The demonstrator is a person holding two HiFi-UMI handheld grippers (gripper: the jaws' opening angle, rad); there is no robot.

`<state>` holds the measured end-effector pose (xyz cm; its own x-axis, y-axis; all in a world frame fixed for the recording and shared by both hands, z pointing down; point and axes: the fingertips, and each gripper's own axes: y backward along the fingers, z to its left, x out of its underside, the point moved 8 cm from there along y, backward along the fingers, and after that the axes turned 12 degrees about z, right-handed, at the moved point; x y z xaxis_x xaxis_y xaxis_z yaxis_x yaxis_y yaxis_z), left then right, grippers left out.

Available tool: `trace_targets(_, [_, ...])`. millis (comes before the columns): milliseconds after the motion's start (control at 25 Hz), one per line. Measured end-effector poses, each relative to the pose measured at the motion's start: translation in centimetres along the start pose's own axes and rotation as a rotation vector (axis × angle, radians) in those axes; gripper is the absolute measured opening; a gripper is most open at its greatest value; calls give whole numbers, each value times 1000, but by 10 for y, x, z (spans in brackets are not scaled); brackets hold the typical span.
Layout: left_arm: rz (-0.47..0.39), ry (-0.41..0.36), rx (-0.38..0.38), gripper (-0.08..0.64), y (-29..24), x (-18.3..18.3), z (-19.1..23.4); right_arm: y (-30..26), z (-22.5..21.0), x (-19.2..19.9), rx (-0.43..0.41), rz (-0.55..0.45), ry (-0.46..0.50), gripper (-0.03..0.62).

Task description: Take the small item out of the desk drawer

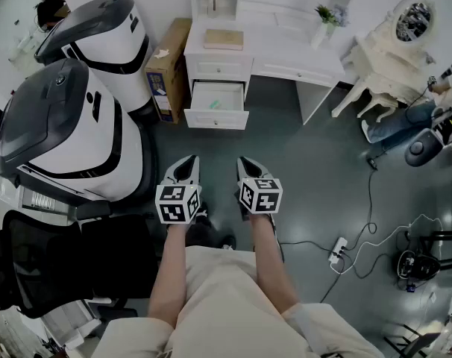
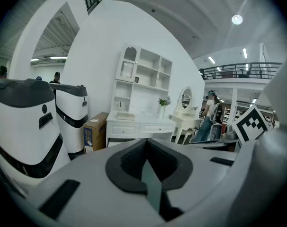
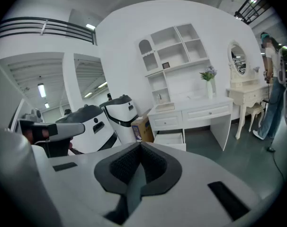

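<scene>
Standing well back from the white desk [image 1: 286, 54], you hold the left gripper [image 1: 187, 161] and right gripper [image 1: 245, 161] with jaws pressed together and nothing between them. The lower drawer [image 1: 215, 119] stands pulled out. A faint greenish speck [image 1: 228, 104] inside is probably the small item, though it is too small to identify. Reaching in with shut jaws would likely shove it toward the back. A careless approach could bump the drawer front closed or clip the cardboard box [image 1: 166, 69] just beside it.
</scene>
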<state>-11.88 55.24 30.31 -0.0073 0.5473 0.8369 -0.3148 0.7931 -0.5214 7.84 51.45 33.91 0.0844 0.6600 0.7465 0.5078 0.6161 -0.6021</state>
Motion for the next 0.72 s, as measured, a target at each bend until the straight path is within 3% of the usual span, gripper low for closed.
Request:
trace_targets(240, [13,14,-23,17,-7,3,1,0,-6,0,0,8,19,25])
trace_targets(480, [30,-17,-1,17,-17,4,-12,5,-24,-2,28,-41,-28,25])
trace_targets(720, [34,-6,-30,17,-33,-1,1,-10,-35,-10,-37,-55,-51,25])
